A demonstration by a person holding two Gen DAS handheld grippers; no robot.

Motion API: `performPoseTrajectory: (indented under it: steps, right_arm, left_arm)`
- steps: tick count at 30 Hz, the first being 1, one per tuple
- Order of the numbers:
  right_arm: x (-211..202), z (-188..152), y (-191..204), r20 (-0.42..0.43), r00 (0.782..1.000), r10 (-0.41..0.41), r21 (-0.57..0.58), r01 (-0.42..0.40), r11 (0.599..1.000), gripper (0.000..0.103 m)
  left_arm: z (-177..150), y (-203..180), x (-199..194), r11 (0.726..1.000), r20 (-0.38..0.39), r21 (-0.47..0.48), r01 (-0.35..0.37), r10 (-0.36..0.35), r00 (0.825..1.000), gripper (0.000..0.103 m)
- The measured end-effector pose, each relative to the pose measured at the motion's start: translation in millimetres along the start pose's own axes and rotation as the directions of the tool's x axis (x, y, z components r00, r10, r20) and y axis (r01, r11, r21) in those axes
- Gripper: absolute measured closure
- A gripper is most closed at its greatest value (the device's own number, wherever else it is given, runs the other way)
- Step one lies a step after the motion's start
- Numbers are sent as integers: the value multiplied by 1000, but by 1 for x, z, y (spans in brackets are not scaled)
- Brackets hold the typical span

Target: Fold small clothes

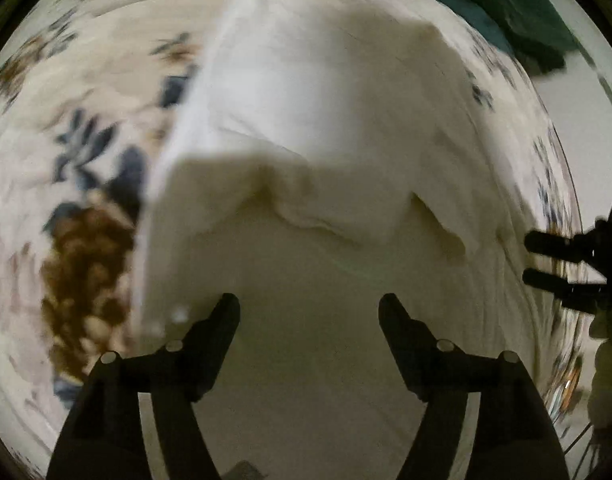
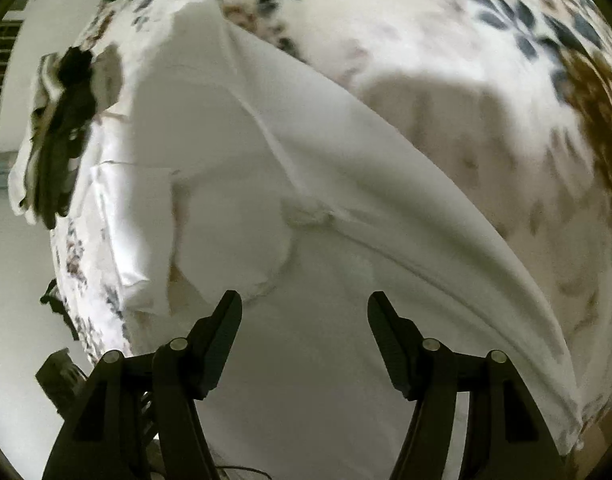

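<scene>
A white garment [image 1: 306, 120] lies partly folded on a floral bedsheet [image 1: 65, 140]. In the left wrist view my left gripper [image 1: 309, 310] is open and empty, just above the garment's near part. In the right wrist view the same garment [image 2: 306, 160] fills the middle, with a folded edge running diagonally and a seam bump at centre. My right gripper [image 2: 304, 306] is open and empty, just above the cloth. The right gripper also shows at the right edge of the left wrist view [image 1: 562, 264], where its fingers stand a little apart.
A dark green cloth [image 1: 518, 4] lies at the far right of the bed. A dark and white striped piece of clothing [image 2: 57, 128] lies near the bed's left edge. The bed edge and the pale floor [image 2: 13, 280] are at the left.
</scene>
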State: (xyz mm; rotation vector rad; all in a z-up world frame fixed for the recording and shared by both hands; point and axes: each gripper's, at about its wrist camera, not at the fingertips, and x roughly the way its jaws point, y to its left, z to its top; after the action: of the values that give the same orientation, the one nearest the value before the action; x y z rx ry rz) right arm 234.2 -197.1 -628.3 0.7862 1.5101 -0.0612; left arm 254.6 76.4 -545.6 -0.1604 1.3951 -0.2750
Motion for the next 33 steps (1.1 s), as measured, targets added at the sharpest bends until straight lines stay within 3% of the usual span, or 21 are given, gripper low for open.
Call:
performPoseTrajectory:
  steps: [5, 8, 10, 13, 16, 22, 24, 25, 28, 31, 33]
  right_arm:
    - [-8, 3, 18, 15, 1000, 9, -30, -9, 1000, 36]
    - [-14, 0, 14, 9, 1000, -9, -19, 9, 1000, 36]
    - [-23, -3, 5, 3, 999, -35, -9, 35, 999, 36]
    - [-41, -4, -11, -3, 998, -57, -5, 57, 998, 36]
    - [-60, -2, -29, -18, 998, -66, -16, 66, 998, 36]
    - [-94, -1, -77, -102, 994, -50, -80, 42, 996, 36]
    - [-106, 3, -102, -139, 989, -55, -103, 41, 994, 36]
    - [-111, 5, -113, -149, 987, -56, -110, 39, 993, 36]
    - [-137, 20, -166, -174, 980, -96, -122, 76, 990, 36]
    - [-162, 37, -215, -174, 978, -118, -118, 98, 988, 36]
    - [-174, 51, -243, -162, 976, -142, -119, 124, 985, 36]
  left_arm:
    - [16, 20, -1, 990, 57, -87, -115, 120, 991, 32]
    - [29, 26, 20, 975, 26, -143, -169, 174, 984, 32]
    - [22, 18, 23, 969, 30, -106, -225, 229, 973, 31]
    - [-4, 1, 14, 967, 5, -38, -253, 253, 967, 31]
    - [-40, -1, -11, 970, -16, -94, -223, 223, 975, 31]
    - [-105, -31, -73, 955, 48, -171, -243, 255, 966, 31]
    - [-129, -59, -84, 948, 45, -188, -255, 268, 962, 31]
    - [-119, -92, -71, 945, 31, -189, -268, 279, 960, 31]
    - [-137, -166, -50, 941, -43, -218, -260, 257, 966, 31]
    - [-180, -232, -18, 947, -158, -278, -164, 123, 980, 31]
    - [-204, -281, 9, 952, -192, -294, -91, 34, 981, 31]
